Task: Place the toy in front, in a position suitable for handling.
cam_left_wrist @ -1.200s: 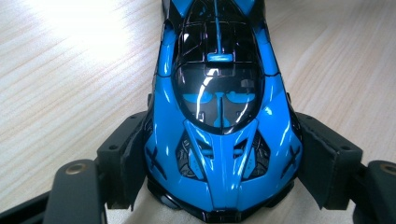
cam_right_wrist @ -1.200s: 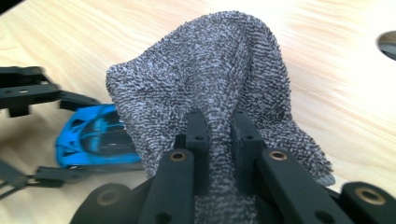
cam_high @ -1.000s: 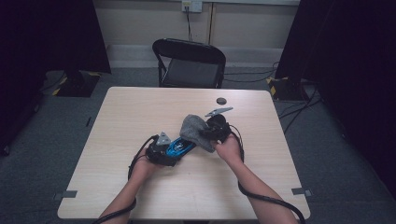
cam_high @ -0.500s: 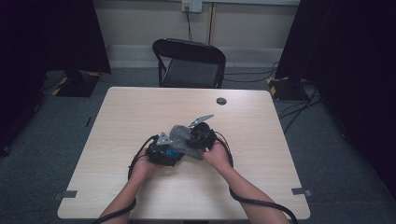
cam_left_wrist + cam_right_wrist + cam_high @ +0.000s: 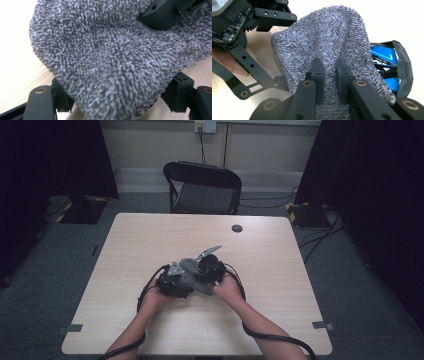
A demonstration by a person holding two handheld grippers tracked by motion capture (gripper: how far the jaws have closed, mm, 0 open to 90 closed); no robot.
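The person is working both claws together at the near middle of the surface (image 5: 150, 235), the right claw (image 5: 329, 71) pinching a fold of the grey terry cloth (image 5: 329, 37) while the left claw (image 5: 117, 100) is standing spread beneath it, so folding looks barely begun.

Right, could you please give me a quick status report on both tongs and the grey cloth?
Right tongs shut on grey cloth. Left tongs wide, cloth draped between them. Both low over table. Nothing in the way.
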